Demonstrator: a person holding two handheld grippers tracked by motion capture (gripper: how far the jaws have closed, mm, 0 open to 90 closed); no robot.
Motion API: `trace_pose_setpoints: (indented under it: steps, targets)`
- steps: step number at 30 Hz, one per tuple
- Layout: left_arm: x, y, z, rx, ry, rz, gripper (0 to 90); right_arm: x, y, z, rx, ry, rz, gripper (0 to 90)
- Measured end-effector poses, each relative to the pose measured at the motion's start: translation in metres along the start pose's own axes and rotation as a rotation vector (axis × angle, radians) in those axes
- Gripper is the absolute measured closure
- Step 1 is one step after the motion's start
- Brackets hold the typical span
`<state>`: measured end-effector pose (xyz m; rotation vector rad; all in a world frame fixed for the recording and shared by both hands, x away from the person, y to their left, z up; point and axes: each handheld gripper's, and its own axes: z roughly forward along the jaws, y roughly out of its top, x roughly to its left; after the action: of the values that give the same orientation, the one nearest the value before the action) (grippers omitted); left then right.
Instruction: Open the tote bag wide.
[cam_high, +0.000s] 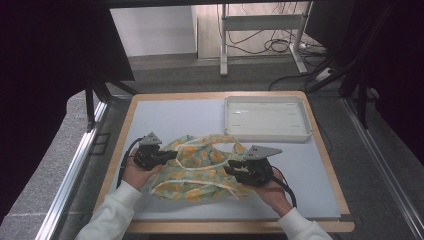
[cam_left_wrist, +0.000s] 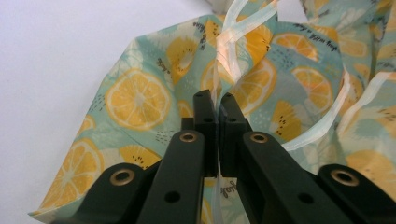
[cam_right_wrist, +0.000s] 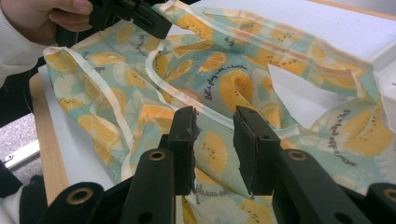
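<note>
the lemon-print bag (cam_high: 200, 170) lies crumpled near the counter's (cam_high: 165, 117) front edge, between both hands. left gripper (cam_left_wrist: 217, 100) fingers clenched on its cream trim; right gripper (cam_right_wrist: 215, 123) fingers parted over fabric, ungripped.

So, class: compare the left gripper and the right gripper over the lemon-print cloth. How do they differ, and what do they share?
The left gripper has its fingers shut on the lemon-print cloth; the right gripper has its fingers apart, with cloth beneath the gap, not pinched. In the high view, the left gripper sits at the cloth's left edge, the right gripper at its right side. Both are black, hand-held and point inward over the cloth.
</note>
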<state>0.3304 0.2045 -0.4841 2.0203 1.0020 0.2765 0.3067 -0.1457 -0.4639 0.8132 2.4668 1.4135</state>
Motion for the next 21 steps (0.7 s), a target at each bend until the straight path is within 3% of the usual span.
trace_pose_setpoints:
  steps: [7, 16, 21]
  targets:
    - [-0.003, 0.003, -0.009, -0.046, -0.037, -0.017, 89.8, -0.002, -0.001, -0.001, 0.003, -0.013, 0.003, 65.7]
    - [-0.008, 0.009, -0.02, -0.097, -0.038, -0.003, 89.8, -0.003, -0.001, -0.001, 0.005, -0.02, 0.01, 63.5]
    - [-0.008, 0.012, -0.028, -0.125, -0.033, -0.003, 89.8, -0.005, 0.0, -0.002, -0.001, -0.051, 0.01, 56.4]
